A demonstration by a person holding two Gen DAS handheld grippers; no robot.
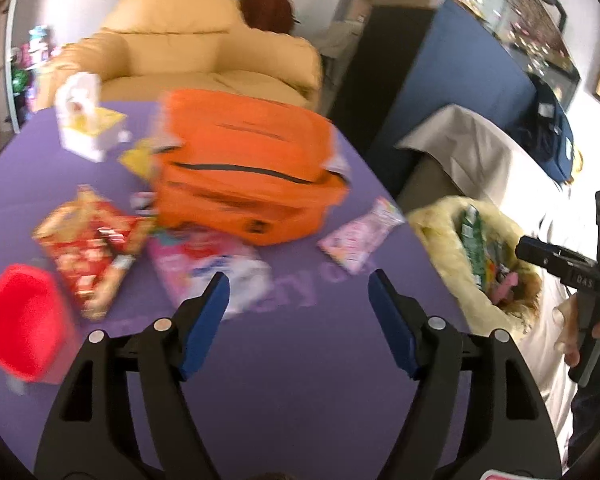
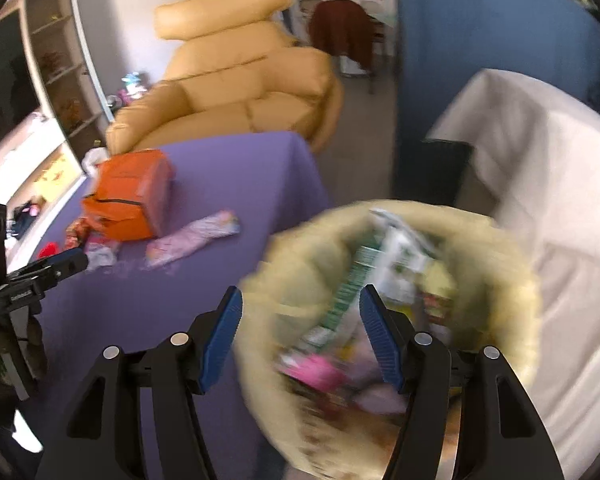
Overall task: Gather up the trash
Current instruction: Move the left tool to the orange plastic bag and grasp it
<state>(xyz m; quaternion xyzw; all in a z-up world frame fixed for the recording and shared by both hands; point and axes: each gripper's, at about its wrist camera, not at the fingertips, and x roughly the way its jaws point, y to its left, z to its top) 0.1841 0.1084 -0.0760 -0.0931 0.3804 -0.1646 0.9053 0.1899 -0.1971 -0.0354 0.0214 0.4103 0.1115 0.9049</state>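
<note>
Both tongs, left (image 1: 298, 292) and right (image 2: 300, 312), gape empty; the pink wrapper (image 1: 356, 240) ahead could slide off the table (image 1: 260, 400) if nudged.

The left black two-finger gripper with blue pads (image 1: 298, 292) is being held with jaws spread wide, nothing between them. The right black two-finger gripper with blue pads (image 2: 300, 306) is likewise being held wide apart and empty, gripped by a hand (image 1: 592, 336) at far right.

Bin contents (image 2: 380, 300) blurred, red container (image 1: 24, 328) smeared
</note>
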